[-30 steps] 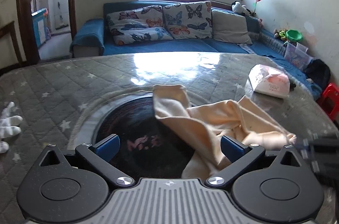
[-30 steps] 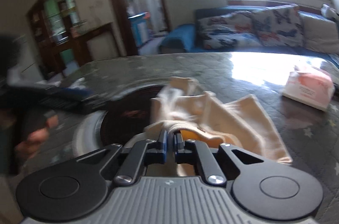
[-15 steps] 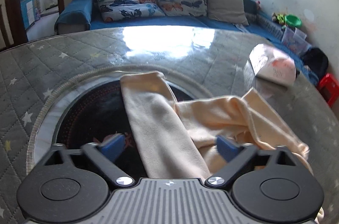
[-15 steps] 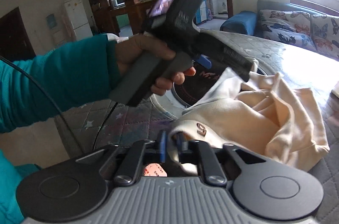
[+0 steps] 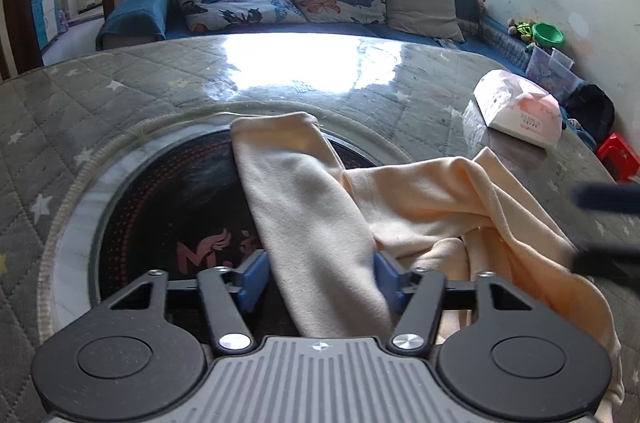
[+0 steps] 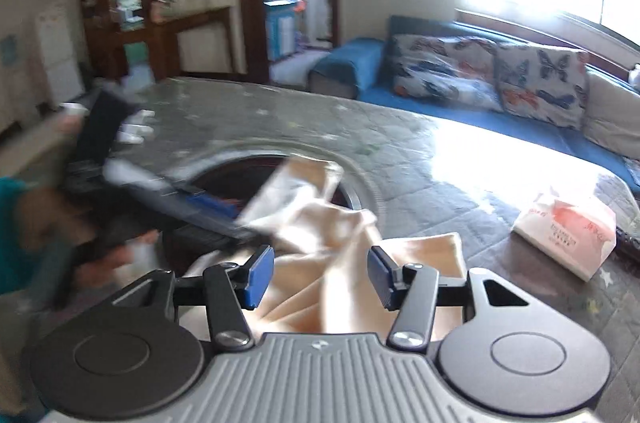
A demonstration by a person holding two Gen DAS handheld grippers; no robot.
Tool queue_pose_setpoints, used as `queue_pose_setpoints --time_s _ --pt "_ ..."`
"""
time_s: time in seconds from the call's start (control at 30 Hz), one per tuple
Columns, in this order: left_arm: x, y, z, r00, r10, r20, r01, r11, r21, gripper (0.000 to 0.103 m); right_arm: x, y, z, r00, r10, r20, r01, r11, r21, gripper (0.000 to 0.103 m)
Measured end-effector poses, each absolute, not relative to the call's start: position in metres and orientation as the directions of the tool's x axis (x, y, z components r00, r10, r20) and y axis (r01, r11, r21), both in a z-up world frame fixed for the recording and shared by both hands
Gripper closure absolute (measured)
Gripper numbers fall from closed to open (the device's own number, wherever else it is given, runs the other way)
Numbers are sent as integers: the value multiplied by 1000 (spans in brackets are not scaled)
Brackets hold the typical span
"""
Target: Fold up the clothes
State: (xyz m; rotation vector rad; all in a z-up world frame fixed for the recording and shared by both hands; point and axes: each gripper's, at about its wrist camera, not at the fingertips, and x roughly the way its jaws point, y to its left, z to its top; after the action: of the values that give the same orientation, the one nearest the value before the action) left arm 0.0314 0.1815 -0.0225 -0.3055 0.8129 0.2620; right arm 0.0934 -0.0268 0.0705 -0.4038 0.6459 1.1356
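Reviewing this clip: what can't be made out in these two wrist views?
- Garment type: the cream garment lies crumpled; its near end is cut off behind the left hand-held gripper.
- Whether that gripper, pads apart around the sleeve, touches it.
- Right view: motion blur smears the garment and the other gripper.
- Tissue pack print: too small.
- Black disc logo: partly covered by the sleeve.

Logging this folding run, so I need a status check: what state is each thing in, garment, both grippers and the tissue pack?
Cream long-sleeved garment: crumpled, unfolded, one sleeve stretched flat.
Left gripper: jaws open, straddling the sleeve, not clamped.
Right gripper: jaws open, above the garment, holding nothing.
Pink-and-white tissue pack: lying on the table, apart from the garment.
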Motion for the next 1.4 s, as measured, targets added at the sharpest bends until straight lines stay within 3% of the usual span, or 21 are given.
queue_pose_setpoints --time_s 0.17,0.23,0.27,0.3,0.4,0.53,0.83,1.17,1.27,1.33,1.4 --pt "32 179 -21 678 94 -729 -318 932 -176 76 104 -22 60 325 677 -660 -904 427 -8 51" --pt "31 178 -21 681 95 -726 -314 934 -172 86 108 -20 56 346 666 -660 -895 445 -21 59" --pt "31 178 -21 682 97 -725 -313 935 -169 88 110 -20 53 357 661 -660 -891 454 -27 65" --pt "30 177 -20 682 98 -724 -312 936 -167 91 112 -19 51 368 655 -660 -886 463 -34 78" --pt "24 177 -16 690 119 -714 -321 934 -155 94 118 -16 45 399 638 -659 -870 490 -53 91" --pt "11 179 -6 708 140 -692 -340 927 -160 94 126 -13 37 440 613 -656 -848 524 -78 94" --pt "-47 188 16 723 197 -662 -395 905 -161 95 118 -122 68 631 521 -575 -703 697 -139 94" --pt "-130 195 13 676 247 -694 -507 840 -195 96 110 -220 25 648 344 -680 -545 832 -99 93" --pt "-152 194 11 659 262 -705 -531 826 -190 96 102 -230 14 626 339 -702 -540 838 -77 87" --pt "-163 195 10 650 255 -715 -537 821 -195 95 97 -233 13 610 349 -711 -548 834 -60 74" --pt "-169 198 9 631 258 -732 -546 817 -183 91 95 -233 16 593 367 -717 -561 827 -42 68"
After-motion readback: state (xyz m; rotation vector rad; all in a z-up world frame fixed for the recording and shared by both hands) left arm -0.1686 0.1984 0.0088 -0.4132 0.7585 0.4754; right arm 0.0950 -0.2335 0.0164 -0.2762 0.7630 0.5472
